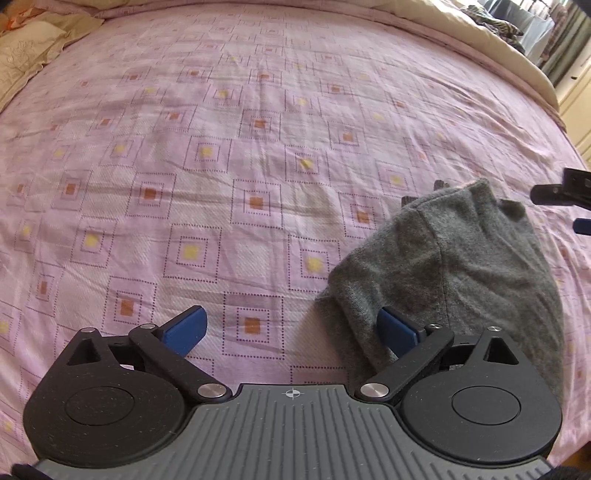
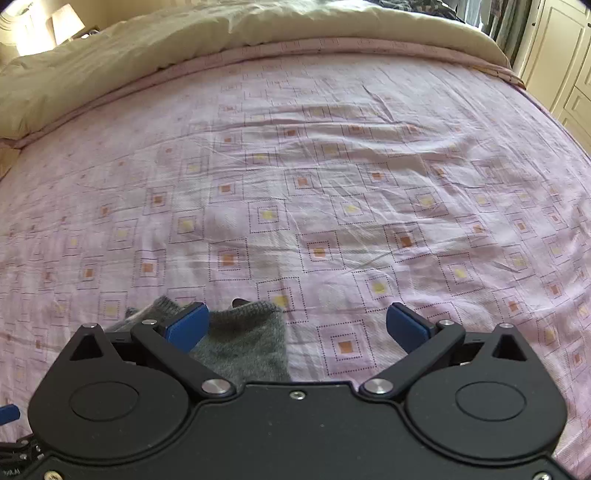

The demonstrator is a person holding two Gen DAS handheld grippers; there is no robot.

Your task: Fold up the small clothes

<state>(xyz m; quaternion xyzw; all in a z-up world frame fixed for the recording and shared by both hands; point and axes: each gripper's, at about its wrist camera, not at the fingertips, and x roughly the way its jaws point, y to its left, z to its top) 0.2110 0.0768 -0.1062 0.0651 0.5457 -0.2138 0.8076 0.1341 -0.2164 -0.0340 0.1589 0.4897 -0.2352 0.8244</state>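
Left gripper (image 1: 291, 328) low over the bed, fingers spread wide, nothing between them. Its right blue pad (image 1: 397, 332) sits over the near edge of the grey knit garment (image 1: 454, 258); can't tell if it touches. Left pad (image 1: 186, 328) is over bare sheet.

Right gripper (image 2: 295, 325) also spread wide, holding nothing. Its left blue pad (image 2: 188, 325) overlaps the grey garment (image 2: 243, 343) in its own view; right pad (image 2: 406, 326) is over plain sheet. Part of the right gripper (image 1: 561, 192) shows at the right edge of the left wrist view, just beside the garment's far end.

Garment lies loose on the pink patterned sheet (image 1: 258, 147), rumpled, with one fold ridge down its length. It's between the two grippers, close to both. Ribbed cuff-like end (image 2: 258, 308) points away from the right camera. Exact garment type unclear.

Further out: sheet is wrinkled, covered in dotted squares with yellow and orange centres. A beige duvet (image 2: 147, 51) is bunched along the far edge. Cream pillow (image 1: 26, 48) at far left, lit lamp (image 2: 66, 20) behind the duvet, cream cabinet doors (image 2: 557, 62) at far right.
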